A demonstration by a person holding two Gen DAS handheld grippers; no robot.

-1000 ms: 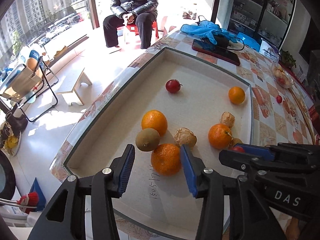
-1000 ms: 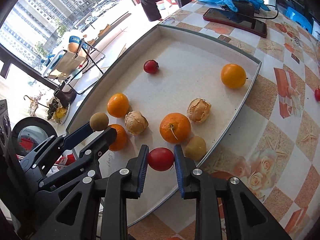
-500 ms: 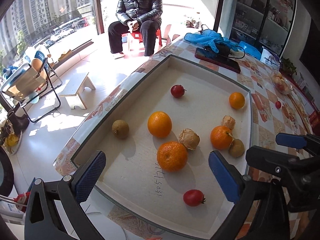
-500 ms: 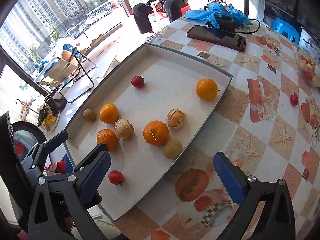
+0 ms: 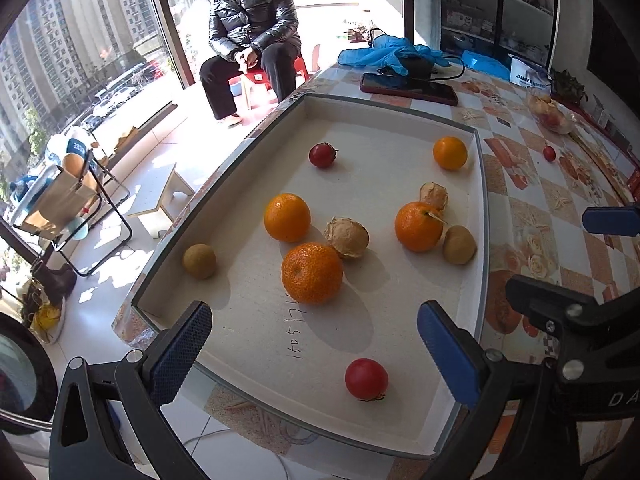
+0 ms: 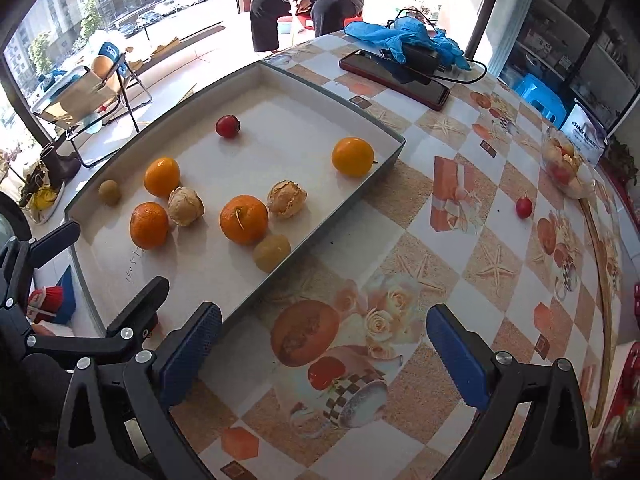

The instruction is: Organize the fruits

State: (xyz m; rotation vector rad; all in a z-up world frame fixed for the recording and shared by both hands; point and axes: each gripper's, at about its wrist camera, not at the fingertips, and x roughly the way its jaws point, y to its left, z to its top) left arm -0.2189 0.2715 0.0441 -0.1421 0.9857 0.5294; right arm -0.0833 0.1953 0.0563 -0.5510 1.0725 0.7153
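Observation:
A shallow white tray [image 5: 480, 216] holds several fruits: oranges [image 5: 312, 273], two papery brown husked fruits [image 5: 347, 237], two kiwis [image 5: 199, 261] and two red tomatoes [image 5: 366, 378]. My left gripper [image 5: 316, 352] is open and empty, raised over the tray's near end, above the near tomato. My right gripper [image 6: 320, 352] is open and empty over the patterned tablecloth, right of the tray [image 6: 352, 204]. The near tomato is hidden in the right wrist view. One small red fruit [image 6: 524, 207] lies loose on the cloth.
A clear bowl of fruit [image 6: 566, 166] stands at the far right. A phone [image 6: 394, 79], blue gloves [image 6: 400, 34] and a cable lie beyond the tray. A person [image 5: 250, 36] sits past the table's far end. The table edge runs along the tray's left side.
Both grippers opened and pulled back and up. The right one let go of the red tomato, which now lies at the tray's near end; a kiwi now sits by the tray's left wall.

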